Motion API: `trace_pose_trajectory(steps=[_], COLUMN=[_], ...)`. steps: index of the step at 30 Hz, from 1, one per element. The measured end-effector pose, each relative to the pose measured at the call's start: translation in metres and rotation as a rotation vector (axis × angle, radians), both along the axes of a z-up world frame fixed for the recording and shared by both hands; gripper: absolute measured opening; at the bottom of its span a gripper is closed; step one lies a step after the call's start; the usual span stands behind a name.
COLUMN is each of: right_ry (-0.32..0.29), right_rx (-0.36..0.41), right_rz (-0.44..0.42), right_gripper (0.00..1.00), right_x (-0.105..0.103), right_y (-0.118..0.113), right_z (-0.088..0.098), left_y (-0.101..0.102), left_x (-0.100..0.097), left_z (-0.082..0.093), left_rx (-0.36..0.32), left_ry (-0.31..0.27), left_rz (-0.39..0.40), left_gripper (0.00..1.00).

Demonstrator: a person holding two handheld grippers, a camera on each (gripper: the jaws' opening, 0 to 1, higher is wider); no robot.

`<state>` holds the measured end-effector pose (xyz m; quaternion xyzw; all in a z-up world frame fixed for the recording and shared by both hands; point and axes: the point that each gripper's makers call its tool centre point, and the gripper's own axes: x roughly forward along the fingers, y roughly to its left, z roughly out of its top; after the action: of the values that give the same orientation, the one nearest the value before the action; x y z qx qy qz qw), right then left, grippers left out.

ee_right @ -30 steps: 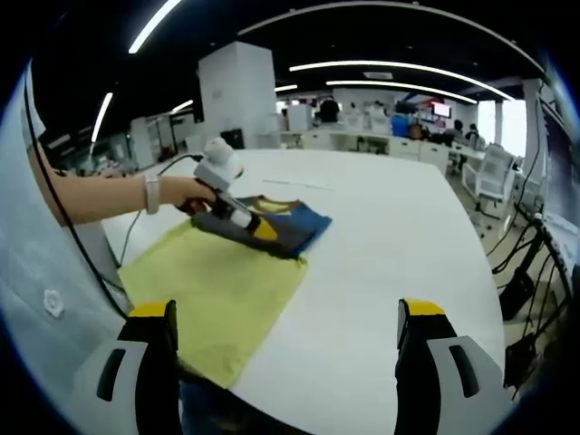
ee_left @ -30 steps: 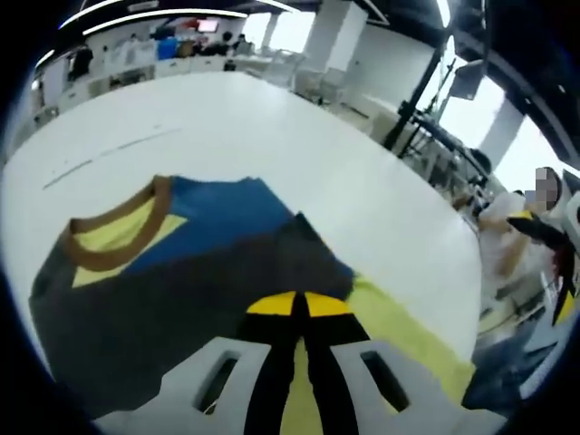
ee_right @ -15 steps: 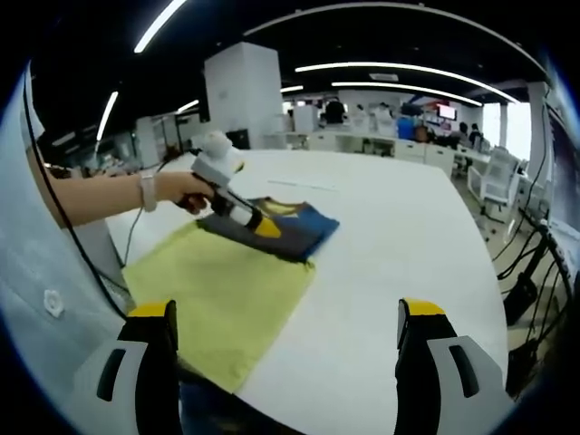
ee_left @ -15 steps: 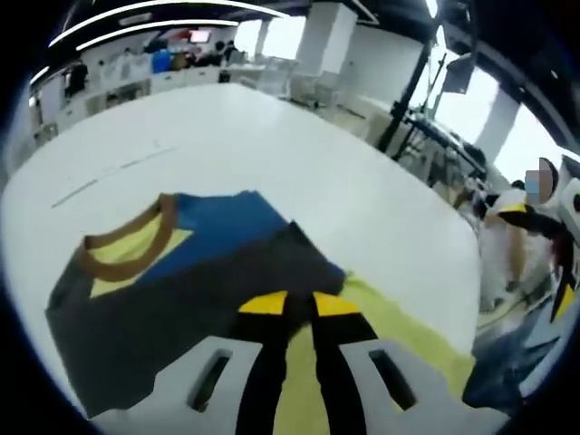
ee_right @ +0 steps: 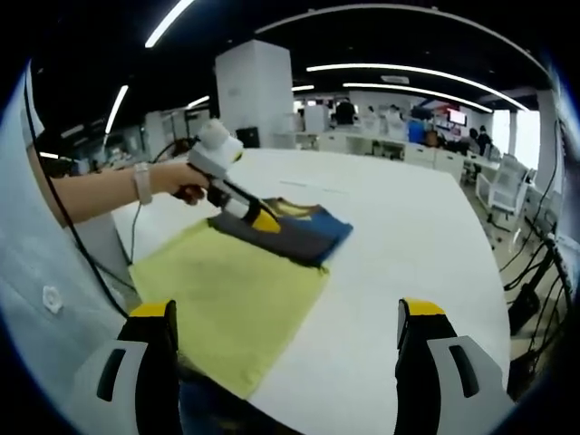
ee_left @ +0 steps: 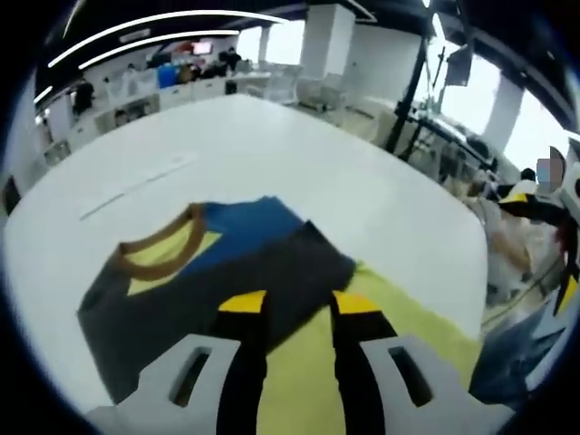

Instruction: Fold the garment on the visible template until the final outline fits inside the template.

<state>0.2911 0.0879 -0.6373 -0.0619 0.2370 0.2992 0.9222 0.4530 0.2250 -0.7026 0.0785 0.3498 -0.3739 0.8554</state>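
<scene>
Above garment [ee_left: 227, 281], left tongs [ee_left: 288, 304] newly parted.

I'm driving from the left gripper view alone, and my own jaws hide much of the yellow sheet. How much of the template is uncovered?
Observer: In the right gripper view most of the yellow template lies bare. The folded garment sits at its far end.
Operator: Where is the other gripper?
Observer: The right gripper hangs at the template's near end, well short of the garment. Its jaws are wide open with nothing between them.
Operator: How does my gripper look from there?
Observer: The left gripper, held in a person's hand, slants down to the garment's edge nearest the bare template.
</scene>
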Motion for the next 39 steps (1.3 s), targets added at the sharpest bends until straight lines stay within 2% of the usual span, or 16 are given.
trace_pose_trajectory(steps=[10,15,22,39], right_ry=[-0.006,-0.011,-0.015,-0.027], right_rx=[0.003,0.005,0.008,-0.005], right_rz=[0.017,0.014,0.008,-0.006], right_gripper=[1.00,1.00,1.00,1.00], right_x=[0.001,0.002,0.004,0.017], right_y=[0.014,0.019,0.023,0.037], right_z=[0.003,0.005,0.006,0.011], left_y=[0.020,0.029,0.041,0.074], left_x=[-0.002,-0.003,-0.006,-0.011], left_z=[0.009,0.015,0.022,0.039], left_rx=[0.025,0.039,0.060,0.077], left_ry=[-0.045,-0.077,-0.095,-0.128], left_rz=[0.014,0.014,0.004,0.001], left_gripper=[0.41,0.45,0.56,0.73])
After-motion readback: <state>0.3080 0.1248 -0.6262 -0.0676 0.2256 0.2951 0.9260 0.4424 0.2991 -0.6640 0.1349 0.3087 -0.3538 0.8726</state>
